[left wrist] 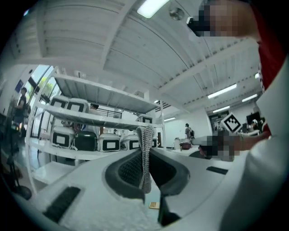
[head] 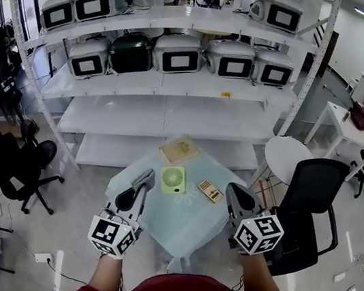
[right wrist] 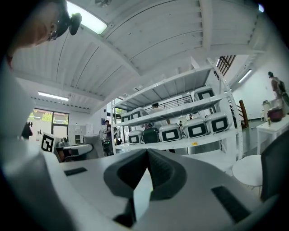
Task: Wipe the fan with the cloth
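As L tool (head: pixel 143 179) nips cloth (left wrist: pixel 145 155), tilted up

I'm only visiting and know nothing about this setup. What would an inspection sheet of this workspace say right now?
Surface: small table with a light blue cover.
Job's things: green fan mid-table; grey cloth in the left tongs.
Clutter: tan square pad beyond the fan; small keypad-like item to its right.
Grippers: left tongs shut on the grey cloth; right tongs shut, empty.
Cables: thin lead on the floor, left.
Surroundings: white shelves of boxy appliances, black office chairs, people beyond.
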